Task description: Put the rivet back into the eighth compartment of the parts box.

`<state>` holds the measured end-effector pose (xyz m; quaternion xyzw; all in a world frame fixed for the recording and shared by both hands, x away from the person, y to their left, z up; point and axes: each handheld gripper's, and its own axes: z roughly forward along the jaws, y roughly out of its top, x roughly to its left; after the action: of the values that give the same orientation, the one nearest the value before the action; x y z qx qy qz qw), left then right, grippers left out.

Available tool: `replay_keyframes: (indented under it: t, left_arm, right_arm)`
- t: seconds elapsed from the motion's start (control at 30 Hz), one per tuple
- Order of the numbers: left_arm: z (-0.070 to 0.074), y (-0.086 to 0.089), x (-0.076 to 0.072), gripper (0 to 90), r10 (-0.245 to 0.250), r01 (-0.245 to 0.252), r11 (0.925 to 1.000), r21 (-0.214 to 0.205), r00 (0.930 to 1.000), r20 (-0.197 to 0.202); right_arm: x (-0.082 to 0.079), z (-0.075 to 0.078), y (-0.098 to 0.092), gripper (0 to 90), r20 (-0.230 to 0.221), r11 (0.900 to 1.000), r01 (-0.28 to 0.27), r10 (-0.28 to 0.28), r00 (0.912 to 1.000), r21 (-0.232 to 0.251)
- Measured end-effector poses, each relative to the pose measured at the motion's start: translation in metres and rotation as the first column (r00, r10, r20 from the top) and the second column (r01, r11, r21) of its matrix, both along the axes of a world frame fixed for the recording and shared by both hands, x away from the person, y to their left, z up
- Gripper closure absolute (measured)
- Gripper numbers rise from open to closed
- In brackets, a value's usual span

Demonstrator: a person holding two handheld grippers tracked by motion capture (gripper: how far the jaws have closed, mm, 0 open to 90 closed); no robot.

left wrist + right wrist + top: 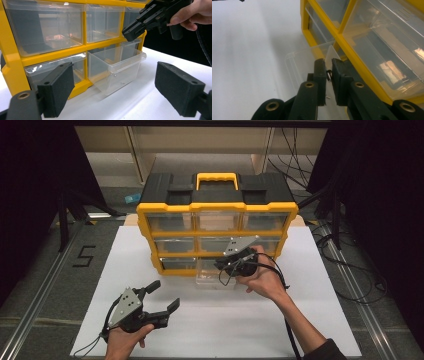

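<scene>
Right tool (328, 75) has its matte black foam-faced jaws pinched on a tiny dark metal screw (328, 75), right above the pulled-out clear plastic drawer (116, 68) in the bottom middle of the organizer (216, 222). Left tool (159, 296) sits in front of the organizer with jaws wide apart, nothing in them. Organizer is boxy yellow and black plastic with see-through drawers, on a smooth white bench (310, 320). Grey floor and dark curtains around it.
</scene>
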<state>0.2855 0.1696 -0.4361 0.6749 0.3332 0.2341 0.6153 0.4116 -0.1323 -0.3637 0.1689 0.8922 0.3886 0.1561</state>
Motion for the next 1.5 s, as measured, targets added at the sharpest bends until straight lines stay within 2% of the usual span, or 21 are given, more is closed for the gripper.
replay_keyframes:
  t: [0.33, 0.5, 0.83, 1.07, 1.13, 1.2, 1.23, 1.3, 1.33, 1.37, 1.4, 1.43, 1.5]
  left_arm:
    - [0.000, 0.000, 0.000, 16.0, -0.002, 0.002, 1.0000, -0.001, 1.0000, 0.002]
    - [0.000, 0.000, 0.000, 16.0, -0.003, 0.003, 1.0000, 0.002, 1.0000, 0.000]
    - [0.000, 0.000, 0.000, 16.0, -0.001, 0.001, 1.0000, 0.001, 1.0000, 0.000]
    - [0.000, 0.000, 0.000, 16.0, -0.001, 0.001, 1.0000, 0.002, 1.0000, 0.000]
    - [0.000, 0.000, 0.000, 16.0, -0.003, 0.003, 1.0000, -0.002, 1.0000, 0.000]
    - [0.000, 0.000, 0.000, 16.0, -0.004, 0.004, 1.0000, -0.002, 1.0000, 0.001]
    - [0.000, 0.000, 0.000, 16.0, -0.004, 0.004, 1.0000, -0.001, 1.0000, 0.001]
    - [0.000, 0.000, 0.000, 16.0, -0.005, 0.005, 1.0000, 0.000, 1.0000, 0.003]
    - [0.000, -0.001, 0.000, 16.0, -0.005, 0.005, 1.0000, 0.000, 1.0000, 0.003]
    - [0.000, -0.001, 0.000, 16.0, -0.005, 0.005, 1.0000, 0.001, 1.0000, 0.003]
    - [0.000, -0.001, 0.000, 16.0, -0.005, 0.005, 1.0000, 0.000, 1.0000, 0.003]
    - [0.000, -0.001, 0.000, 16.0, -0.005, 0.005, 1.0000, 0.000, 1.0000, 0.003]
    - [0.000, 0.000, 0.000, 16.0, -0.005, 0.005, 1.0000, 0.000, 1.0000, 0.003]
  right_arm:
    - [0.003, -0.007, 0.003, 82.4, -0.003, 0.9999, 0.005, -0.005, 1.0000, -0.010]
    - [0.005, -0.013, 0.007, 82.4, -0.024, 0.9995, -0.006, 0.005, 0.9997, -0.032]
    - [0.010, -0.018, 0.010, 82.4, -0.021, 0.9993, 0.008, -0.008, 0.9998, -0.036]
    - [0.010, -0.021, 0.013, 82.2, -0.036, 0.9989, -0.004, 0.002, 0.9993, -0.046]
    - [0.011, -0.022, 0.013, 82.2, -0.025, 0.9983, 0.003, -0.004, 0.9997, -0.058]
    - [0.011, -0.022, 0.013, 82.1, -0.040, 0.9985, -0.019, 0.017, 0.9991, -0.052]
    - [0.012, -0.023, 0.014, 82.1, -0.022, 0.9983, -0.009, 0.008, 0.9997, -0.058]
    - [0.011, -0.024, 0.014, 81.9, -0.037, 0.9983, -0.007, 0.005, 0.9993, -0.058]
    - [0.009, -0.023, 0.014, 81.9, -0.060, 0.9973, 0.024, -0.028, 0.9978, -0.070]
    - [0.009, -0.024, 0.014, 81.8, -0.068, 0.9975, 0.019, -0.023, 0.9974, -0.068]
    - [0.014, -0.026, 0.014, 81.7, -0.012, 0.9981, -0.034, 0.033, 0.9994, -0.052]
    - [0.015, -0.027, 0.014, 81.6, -0.003, 0.9978, -0.035, 0.034, 0.9994, -0.056]
    - [0.015, -0.028, 0.015, 81.2, -0.018, 0.9980, -0.038, 0.037, 0.9992, -0.052]
